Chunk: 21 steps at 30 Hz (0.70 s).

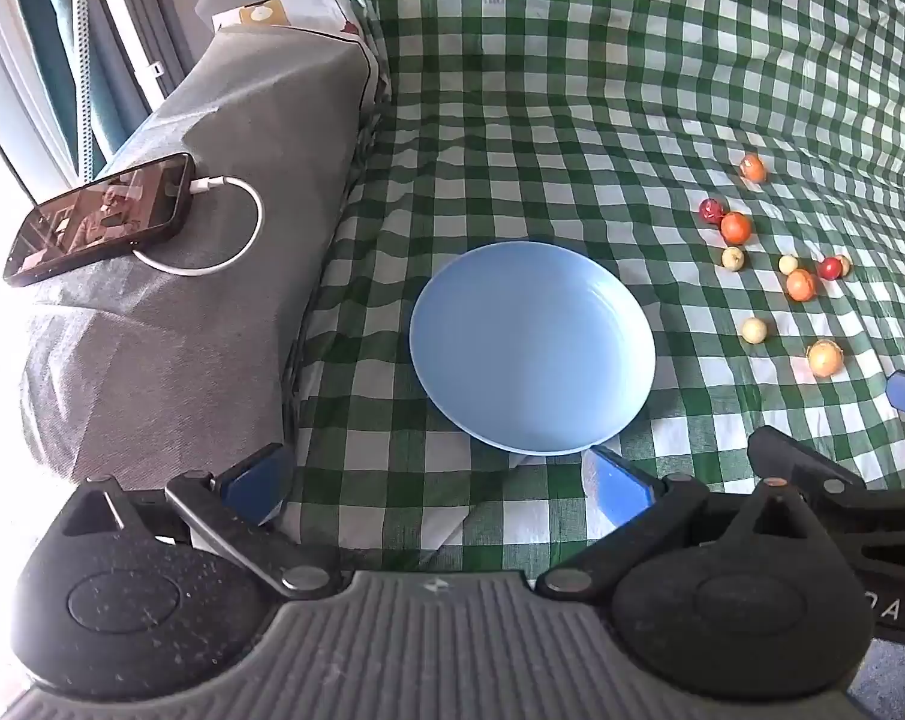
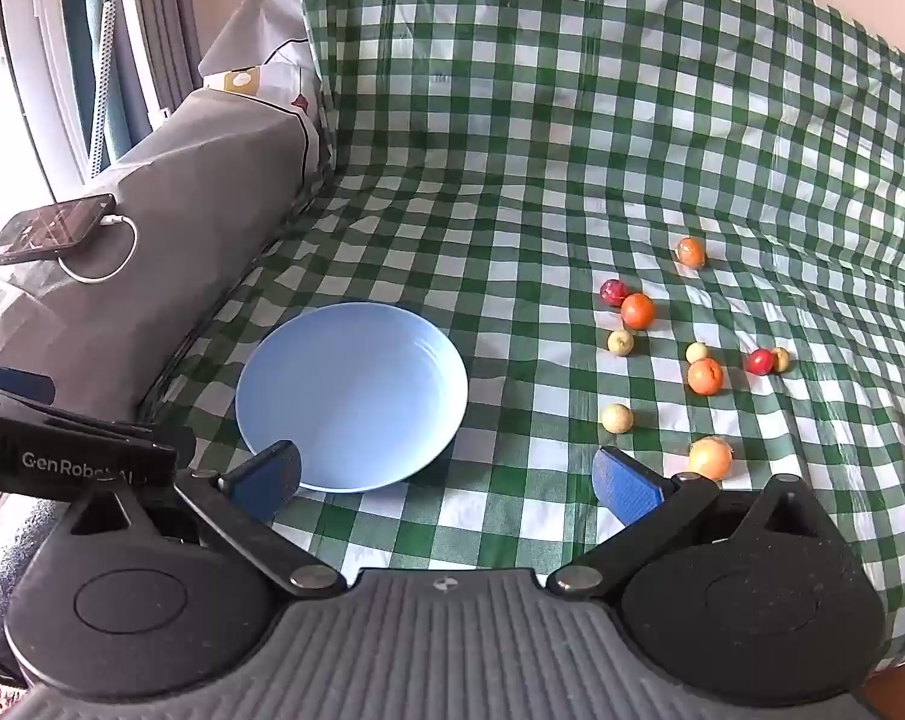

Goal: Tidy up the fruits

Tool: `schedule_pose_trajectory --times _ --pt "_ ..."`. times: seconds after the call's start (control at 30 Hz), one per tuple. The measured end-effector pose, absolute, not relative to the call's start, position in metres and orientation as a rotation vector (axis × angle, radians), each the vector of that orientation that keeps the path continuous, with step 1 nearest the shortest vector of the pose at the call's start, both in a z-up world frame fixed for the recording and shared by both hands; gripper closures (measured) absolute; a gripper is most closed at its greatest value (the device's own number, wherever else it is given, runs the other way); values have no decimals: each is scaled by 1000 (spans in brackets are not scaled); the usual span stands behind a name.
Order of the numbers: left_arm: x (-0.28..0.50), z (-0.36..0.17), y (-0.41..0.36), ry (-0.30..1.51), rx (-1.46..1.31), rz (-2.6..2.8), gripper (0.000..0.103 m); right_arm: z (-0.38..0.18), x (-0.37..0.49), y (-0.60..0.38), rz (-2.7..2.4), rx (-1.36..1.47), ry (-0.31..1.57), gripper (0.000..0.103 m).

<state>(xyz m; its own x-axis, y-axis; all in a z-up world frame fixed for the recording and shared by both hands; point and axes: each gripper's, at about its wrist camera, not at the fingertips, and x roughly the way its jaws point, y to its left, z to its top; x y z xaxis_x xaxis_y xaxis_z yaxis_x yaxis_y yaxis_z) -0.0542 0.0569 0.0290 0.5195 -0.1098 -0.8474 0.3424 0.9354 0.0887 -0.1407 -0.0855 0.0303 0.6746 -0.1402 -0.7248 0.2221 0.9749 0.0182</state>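
A smooth round blue plate (image 2: 356,396) was seen bare on the creased gingham-covered surface (image 2: 512,150), small glossy round fruits (image 2: 638,310) scattered beside it, both grippers' (image 1: 437,477) (image 2: 446,474) ribbed jaws spread, released.

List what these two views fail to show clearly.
- Phone screen: only glare and reflections in both views; content unreadable.
- Small fruits: too small to tell their kinds in either view.
- Left claw: in the right wrist view, cut off by the left edge.
- Right claw: in the left wrist view, only one blue pad shows at the right edge.
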Motion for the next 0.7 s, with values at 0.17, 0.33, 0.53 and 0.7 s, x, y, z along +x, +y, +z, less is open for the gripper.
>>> schedule_pose_trajectory --times 0.17,0.33,0.53,0.7 --pt "-58 31 61 983 257 -271 0 33 -143 -89 -197 107 805 1" --pt "-59 34 63 980 258 -264 0 33 -147 -81 -207 100 802 1" --pt "-61 37 65 975 254 -264 0 37 -145 -78 -202 105 802 1" --pt "-62 38 65 971 256 -262 0 37 -146 -79 -198 107 793 1"
